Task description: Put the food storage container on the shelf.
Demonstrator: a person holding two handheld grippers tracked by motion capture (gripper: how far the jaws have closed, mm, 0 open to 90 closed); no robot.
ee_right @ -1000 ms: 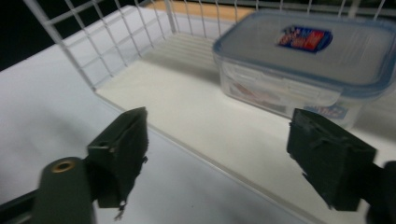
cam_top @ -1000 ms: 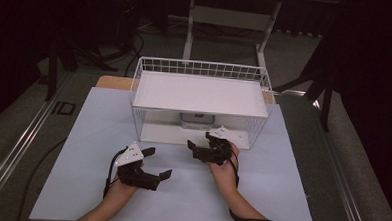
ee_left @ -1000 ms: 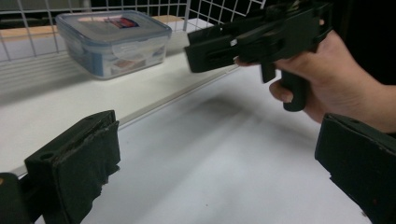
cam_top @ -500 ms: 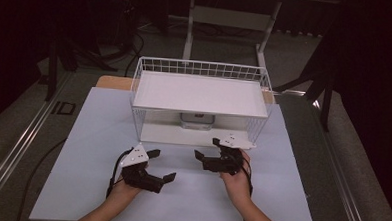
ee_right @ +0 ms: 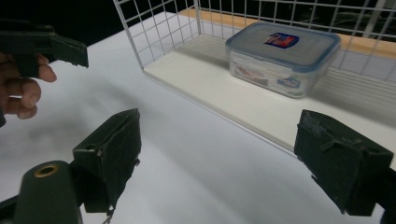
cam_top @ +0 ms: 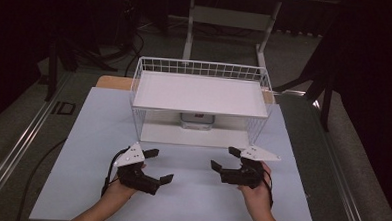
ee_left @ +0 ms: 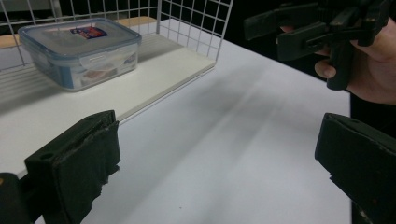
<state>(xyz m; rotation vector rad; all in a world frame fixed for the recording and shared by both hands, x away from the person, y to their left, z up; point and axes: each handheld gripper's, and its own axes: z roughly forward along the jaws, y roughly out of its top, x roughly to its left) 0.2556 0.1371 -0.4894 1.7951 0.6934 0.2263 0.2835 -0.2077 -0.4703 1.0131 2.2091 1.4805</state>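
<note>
Both the left gripper [cam_top: 157, 165] and right gripper [cam_top: 225, 159] rest with jaws apart on the table [cam_top: 82, 150]; the lidded container [ee_left: 79, 49] sits on the wire rack [cam_top: 199, 93] lower shelf; risk: jaws snagging the mesh on entry

A wire rack [cam_top: 201, 90] is set at the far middle of the table [cam_top: 83, 135]. A lidded container [cam_top: 197, 120] is placed on the rack's lower shelf, under its upper shelf. Near the rack, the left gripper [cam_top: 155, 165] and the right gripper [cam_top: 226, 159] are held apart, jaws spread.
</note>
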